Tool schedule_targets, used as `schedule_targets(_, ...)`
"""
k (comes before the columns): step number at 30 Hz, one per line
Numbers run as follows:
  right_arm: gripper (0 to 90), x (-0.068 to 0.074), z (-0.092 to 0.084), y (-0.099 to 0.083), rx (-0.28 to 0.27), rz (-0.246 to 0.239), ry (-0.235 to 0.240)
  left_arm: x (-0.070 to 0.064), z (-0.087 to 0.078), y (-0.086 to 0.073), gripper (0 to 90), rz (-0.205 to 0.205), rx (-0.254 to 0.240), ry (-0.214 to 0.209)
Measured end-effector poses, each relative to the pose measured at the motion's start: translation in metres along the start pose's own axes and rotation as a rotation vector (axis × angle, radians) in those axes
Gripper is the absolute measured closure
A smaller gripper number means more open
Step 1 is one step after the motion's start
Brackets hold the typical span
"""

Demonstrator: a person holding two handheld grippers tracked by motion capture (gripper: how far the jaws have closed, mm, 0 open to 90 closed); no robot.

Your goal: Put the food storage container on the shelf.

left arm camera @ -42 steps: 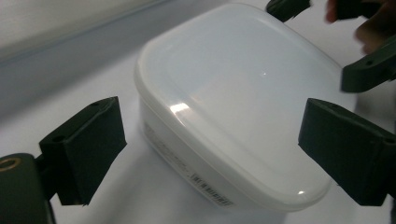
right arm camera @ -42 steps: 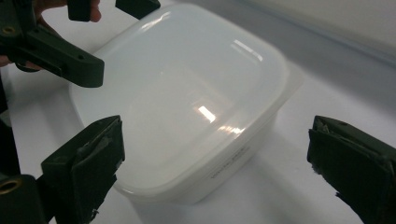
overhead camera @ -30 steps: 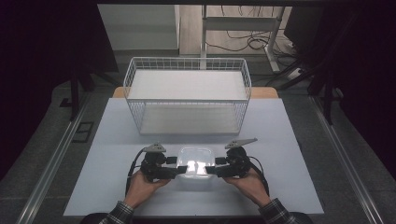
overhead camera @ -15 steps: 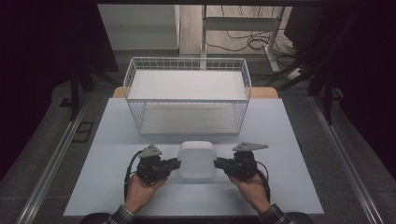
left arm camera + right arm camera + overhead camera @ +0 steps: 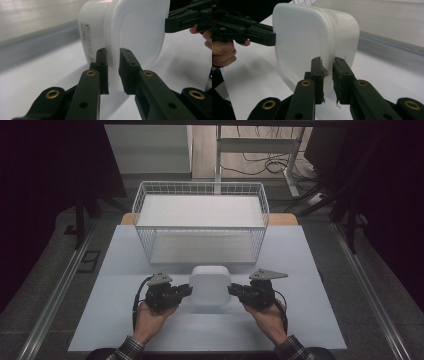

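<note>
A white plastic container (image 5: 210, 285) with a clear lid is held just above the table, in front of the basket. It is tipped on its side, and its lid faces the person. My left gripper (image 5: 189, 290) pinches the lid rim on the left side; its jaws have just been closing and its pads press the rim (image 5: 113, 65). My right gripper (image 5: 231, 291) has also just been closing and grips the opposite rim (image 5: 327, 72). In the left gripper view a printed label (image 5: 87, 40) shows on the container (image 5: 135, 32) wall. The right gripper view shows the container (image 5: 304, 40) too.
A white wire basket (image 5: 200, 185) stands on the table just beyond the container, open at the top. The pale table (image 5: 125, 320) stretches to both sides. A person's hands come in from the front edge. Beyond the table are desk legs and cables on the floor.
The container lay flat between the grippers; now it is lifted and tipped up on its side. Both pairs of jaws have closed on its rim, and the hands have spread slightly apart.
</note>
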State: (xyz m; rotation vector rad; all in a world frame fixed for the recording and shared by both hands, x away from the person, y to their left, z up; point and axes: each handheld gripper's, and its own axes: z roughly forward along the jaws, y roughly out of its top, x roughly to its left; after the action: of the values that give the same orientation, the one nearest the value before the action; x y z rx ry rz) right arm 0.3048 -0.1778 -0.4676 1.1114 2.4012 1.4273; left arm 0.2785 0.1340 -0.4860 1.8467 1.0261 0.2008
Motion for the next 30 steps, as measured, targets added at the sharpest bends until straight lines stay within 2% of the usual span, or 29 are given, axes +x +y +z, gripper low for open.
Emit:
schedule_targets(5, 78.5, -0.003, 0.004, 0.008, -0.016, -0.005, 0.005, 0.006, -0.002, 0.007, 78.8, 0.002, -0.014, 0.008)
schedule_targets(11, 78.5, -0.009, 0.018, 0.024, -0.032, -0.013, 0.007, 0.021, -0.001, 0.02, 78.7, 0.002, -0.028, 0.039)
schedule_targets(20, 78.0, -0.029, 0.05, 0.044, -0.033, 0.008, -0.009, 0.048, 0.015, 0.036, 78.6, -0.017, -0.03, 0.079)
schedule_targets(26, 77.5, -0.043, 0.062, 0.051, -0.024, 0.021, -0.03, 0.058, 0.027, 0.042, 78.5, -0.036, -0.026, 0.092)
schedule_targets(30, 77.4, -0.047, 0.068, 0.053, -0.019, 0.029, -0.038, 0.063, 0.032, 0.043, 78.5, -0.044, -0.027, 0.089)
